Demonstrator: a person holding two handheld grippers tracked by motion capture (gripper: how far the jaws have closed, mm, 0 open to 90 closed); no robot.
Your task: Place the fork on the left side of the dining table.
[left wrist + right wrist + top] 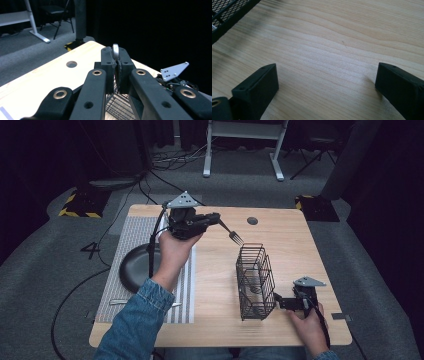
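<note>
A silver fork (231, 233) is held by its handle in my left gripper (216, 218), which is shut on it and raised above the table's middle. The tines point down and right, toward the top of a black wire basket (255, 280). In the left gripper view the handle's end (115, 50) sticks up between the shut jaws of the left gripper (117, 62), with the basket's mesh (120, 106) below. My right gripper (278, 302) rests low at the basket's right side, its jaws open. In the right gripper view the right gripper (325, 75) spans bare wood, and the basket's corner (227, 12) is at the top left.
A dark round plate (134, 267) lies on a striped placemat (130, 240) at the table's left. A silver utensil (119, 302) lies near the mat's front edge. The wooden table (295, 240) has a round hole (252, 220) at the back.
</note>
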